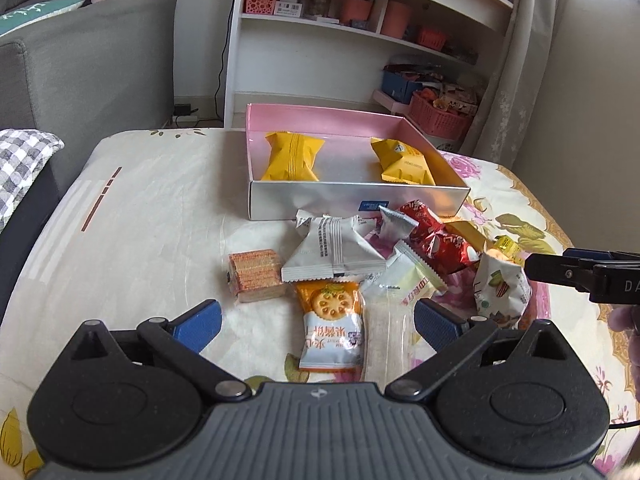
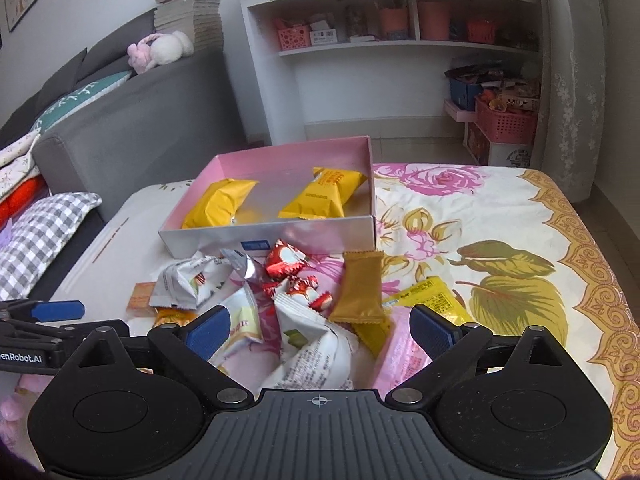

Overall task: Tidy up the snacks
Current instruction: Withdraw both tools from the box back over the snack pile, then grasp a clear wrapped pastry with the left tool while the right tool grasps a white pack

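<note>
A pink-lined box (image 1: 352,200) (image 2: 276,236) sits on the table and holds two yellow snack packs (image 1: 293,156) (image 2: 218,203). A pile of loose snacks lies in front of it: a white pack (image 1: 334,252), red candies (image 1: 434,236) (image 2: 286,262), a wafer block (image 1: 256,276), an orange cracker pack (image 1: 332,326), a tan pack (image 2: 360,288). My left gripper (image 1: 318,326) is open and empty, its jaws either side of the cracker pack. My right gripper (image 2: 320,330) is open and empty over a white nut pack (image 2: 316,352).
The table wears a floral cloth (image 2: 500,248). A grey sofa (image 1: 80,60) stands to the left, a white shelf unit (image 1: 360,32) behind, and pink baskets (image 2: 506,124) on the floor by the curtain. The right gripper shows at the right edge of the left wrist view (image 1: 580,274).
</note>
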